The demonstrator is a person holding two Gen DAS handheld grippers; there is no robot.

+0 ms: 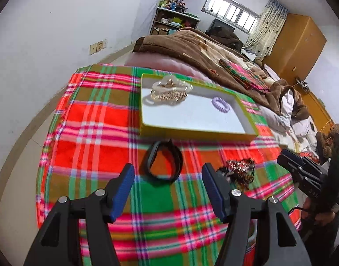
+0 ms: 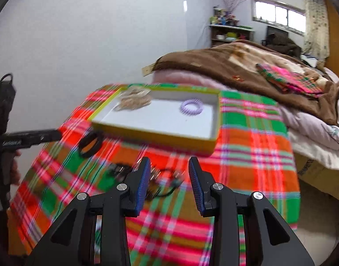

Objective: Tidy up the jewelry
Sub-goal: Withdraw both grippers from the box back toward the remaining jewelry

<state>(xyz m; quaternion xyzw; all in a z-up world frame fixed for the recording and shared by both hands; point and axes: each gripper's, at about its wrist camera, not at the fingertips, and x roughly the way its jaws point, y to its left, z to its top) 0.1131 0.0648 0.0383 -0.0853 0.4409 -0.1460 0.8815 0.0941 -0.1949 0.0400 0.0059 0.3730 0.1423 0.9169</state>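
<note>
A yellow-rimmed tray (image 1: 198, 134) (image 2: 154, 136) with a white floor lies on a plaid cloth. In it are a clear hair claw (image 1: 170, 92) (image 2: 134, 100) and a purple coil hair tie (image 1: 220, 103) (image 2: 191, 108). In front of the tray lie a black wristband (image 1: 162, 164) (image 2: 90, 144) and a dark beaded jewelry tangle (image 1: 240, 170) (image 2: 160, 180). My left gripper (image 1: 168, 171) is open just short of the wristband, nothing between its fingers. My right gripper (image 2: 169, 166) is open above the tangle, holding nothing. Each gripper shows in the other's view, the right gripper (image 1: 302, 173) and the left gripper (image 2: 32, 137).
The plaid cloth (image 1: 98, 133) (image 2: 253, 146) covers the end of a bed. Behind it lie a brown blanket (image 1: 191, 44) (image 2: 225, 66) and a folded plaid cloth (image 1: 244, 73). A white wall runs along the left; a shelf and a wooden wardrobe (image 1: 295, 42) stand at the back.
</note>
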